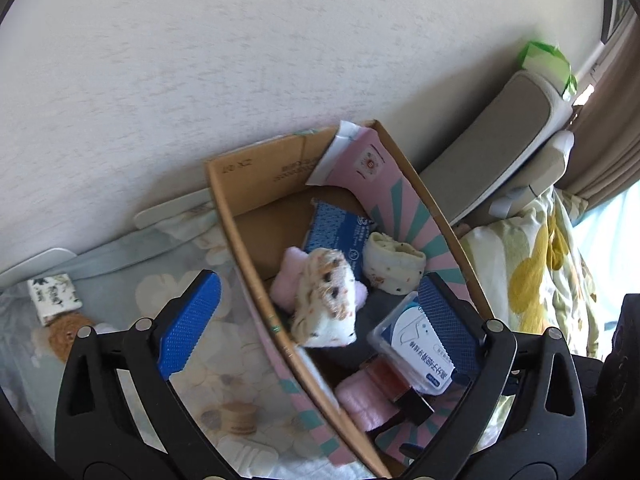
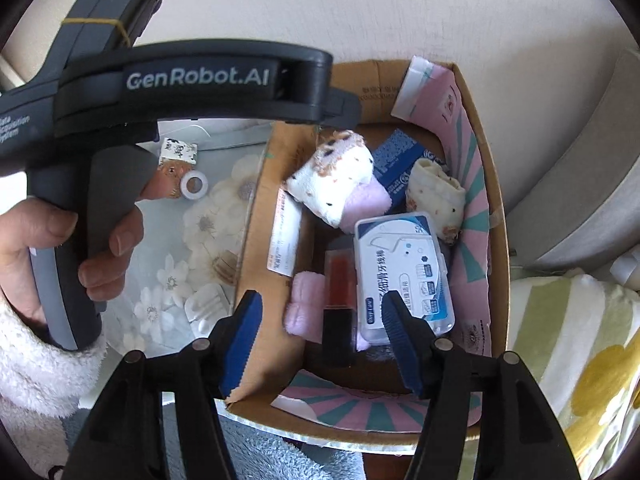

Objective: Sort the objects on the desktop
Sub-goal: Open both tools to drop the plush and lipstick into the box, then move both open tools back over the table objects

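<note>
Your left gripper (image 1: 316, 316) hangs over the box (image 1: 224, 196) with its jaws spread wide, one blue pad (image 1: 188, 320) outside the box wall over the floral cloth (image 1: 224, 364), the other inside. The plush (image 1: 326, 300) sits between them, free of both pads, lying on a pink cloth (image 1: 286, 284) and leaning at the box's near wall. Your right gripper (image 2: 320, 340) is half open above the box's near end, gripping nothing; the red tube (image 2: 340, 280) with a black cap lies below its gap, and the floss case (image 2: 404, 272) sits just under its right pad. A blue packet (image 2: 396, 160) and a rolled spotted cloth (image 2: 434, 196) lie at the far end. On the floral cloth outside, a tape ring (image 2: 195, 185) and a small printed block (image 2: 179, 150) remain near your left hand (image 2: 52, 256)
</note>
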Demonstrator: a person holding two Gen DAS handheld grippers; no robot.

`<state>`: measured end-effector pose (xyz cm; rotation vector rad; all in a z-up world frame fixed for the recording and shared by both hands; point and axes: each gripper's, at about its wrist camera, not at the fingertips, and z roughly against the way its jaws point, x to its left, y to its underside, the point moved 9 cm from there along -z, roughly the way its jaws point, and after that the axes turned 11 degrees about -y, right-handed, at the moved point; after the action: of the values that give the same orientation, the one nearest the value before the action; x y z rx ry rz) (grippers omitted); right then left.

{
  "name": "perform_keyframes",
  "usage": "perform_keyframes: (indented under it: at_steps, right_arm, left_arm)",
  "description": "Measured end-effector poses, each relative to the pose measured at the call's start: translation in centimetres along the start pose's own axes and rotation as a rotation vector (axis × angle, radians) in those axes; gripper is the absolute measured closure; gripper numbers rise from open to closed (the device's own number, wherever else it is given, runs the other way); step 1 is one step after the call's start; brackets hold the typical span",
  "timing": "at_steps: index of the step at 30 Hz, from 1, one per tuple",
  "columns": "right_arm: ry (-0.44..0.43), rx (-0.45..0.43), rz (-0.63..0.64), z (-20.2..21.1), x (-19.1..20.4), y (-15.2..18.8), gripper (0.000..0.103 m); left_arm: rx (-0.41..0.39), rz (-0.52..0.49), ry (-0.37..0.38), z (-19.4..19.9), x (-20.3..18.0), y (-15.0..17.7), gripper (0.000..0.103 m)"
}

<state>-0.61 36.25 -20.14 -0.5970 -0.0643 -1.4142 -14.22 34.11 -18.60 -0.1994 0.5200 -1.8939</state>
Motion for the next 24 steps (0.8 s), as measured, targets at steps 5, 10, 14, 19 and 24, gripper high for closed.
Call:
perform_keyframes:
  at_steps: [5, 10, 14, 19, 24]
  right_arm:
    - [0.024, -0.030, 0.024, 0.6, 1.7, -0.2, 0.045]
    - [0.057, -0.074, 0.044, 1.3, 3.3, -0.8, 0.045]
    - [0.059, -0.091, 0.062, 1.5, 4.6, -2.0, 0.045]
    - [0.046, -0.114, 0.062, 1.2, 6.5, -2.7, 0.045]
    - [0.016, -0.136, 0.070, 0.9, 8.5, -3.2, 0.045]
  left_arm:
    - [-0.047, 0.052, 0.007, 2.8, 2.0, -0.5, 0.004]
    - [-0.085, 0.085, -0.009, 5.2, 4.1, -0.3, 0.004]
    - [-0.092, 0.117, -0.019, 6.6, 6.1, 0.7, 0.004]
    - [-0.101, 0.145, -0.032, 8.5, 8.4, 1.4, 0.004]
    - [-0.134, 0.160, -0.073, 10.8, 10.9, 1.8, 0.004]
